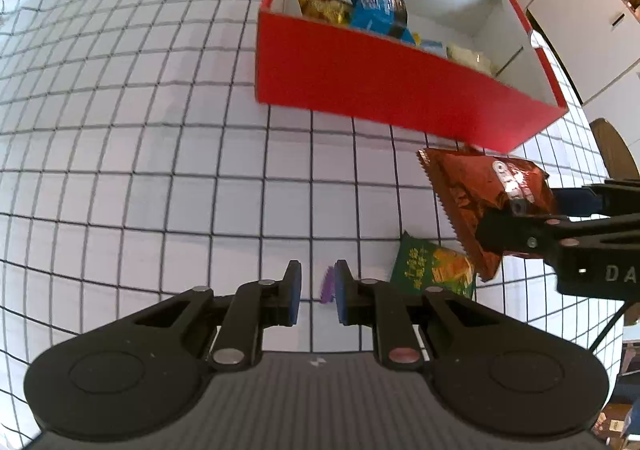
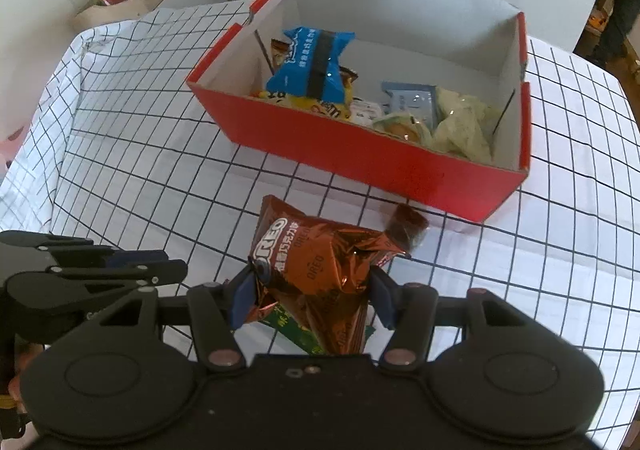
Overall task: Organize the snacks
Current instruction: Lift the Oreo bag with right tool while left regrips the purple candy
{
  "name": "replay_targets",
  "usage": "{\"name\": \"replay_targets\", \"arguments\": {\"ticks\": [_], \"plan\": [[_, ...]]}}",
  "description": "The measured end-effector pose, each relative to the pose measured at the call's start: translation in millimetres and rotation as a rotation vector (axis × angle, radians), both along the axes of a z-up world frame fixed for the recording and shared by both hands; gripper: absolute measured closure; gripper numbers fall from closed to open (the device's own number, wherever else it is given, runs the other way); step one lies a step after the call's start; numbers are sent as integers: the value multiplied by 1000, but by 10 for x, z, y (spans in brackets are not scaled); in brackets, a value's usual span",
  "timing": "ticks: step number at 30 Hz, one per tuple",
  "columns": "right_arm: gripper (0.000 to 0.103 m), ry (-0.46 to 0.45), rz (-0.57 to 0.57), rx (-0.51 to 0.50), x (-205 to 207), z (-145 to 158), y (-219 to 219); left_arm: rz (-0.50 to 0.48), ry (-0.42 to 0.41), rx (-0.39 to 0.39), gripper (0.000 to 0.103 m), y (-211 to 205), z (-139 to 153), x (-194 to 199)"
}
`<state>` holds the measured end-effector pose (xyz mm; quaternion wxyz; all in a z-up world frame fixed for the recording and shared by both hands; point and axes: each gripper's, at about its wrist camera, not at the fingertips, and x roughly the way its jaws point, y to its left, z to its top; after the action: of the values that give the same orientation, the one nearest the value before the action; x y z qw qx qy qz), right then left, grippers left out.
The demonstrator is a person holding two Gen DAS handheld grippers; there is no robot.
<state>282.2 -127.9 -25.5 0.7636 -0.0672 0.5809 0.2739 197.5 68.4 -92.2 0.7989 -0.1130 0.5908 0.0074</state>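
Right wrist view: the right gripper (image 2: 312, 296) pinches the brown Oreo bag (image 2: 320, 270), the left gripper (image 1: 317, 292) pressed together on a purple wrapper (image 1: 328, 284); I'd lift toward twelve o'clock, clearing the red box (image 2: 360, 157) wall.

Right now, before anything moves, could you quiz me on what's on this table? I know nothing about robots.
1. True or false: the red box is empty.
2. What does the right gripper hold? A: a blue packet. B: the brown Oreo packet. C: a bottle.
3. What lies on the checked tablecloth just under the held packet?

Key
1. False: several snacks lie inside.
2. B.
3. A green packet.
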Motion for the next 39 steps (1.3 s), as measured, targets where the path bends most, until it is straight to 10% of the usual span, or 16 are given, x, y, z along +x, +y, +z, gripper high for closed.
{"name": "replay_targets", "arguments": {"ticks": [7,12,15,21,30,39], "plan": [[45,30,-1,-19,-55,-162,31,-16,49,-23,84,-117,-200,28],[45,39,-3,-21,-72,-199,18,-57,53,-4,45,-247,-316,73],[45,44,-1,-24,-83,-214,7,-75,50,13,42,-326,-371,90],[45,53,-9,-28,-88,-249,-19,-132,44,69,45,-454,-474,65],[45,54,-21,-34,-75,-280,-43,-145,19,117,86,-493,-473,49],[45,55,-37,-35,-128,-282,-122,-77,0,54,86,-292,-402,-31]]}}
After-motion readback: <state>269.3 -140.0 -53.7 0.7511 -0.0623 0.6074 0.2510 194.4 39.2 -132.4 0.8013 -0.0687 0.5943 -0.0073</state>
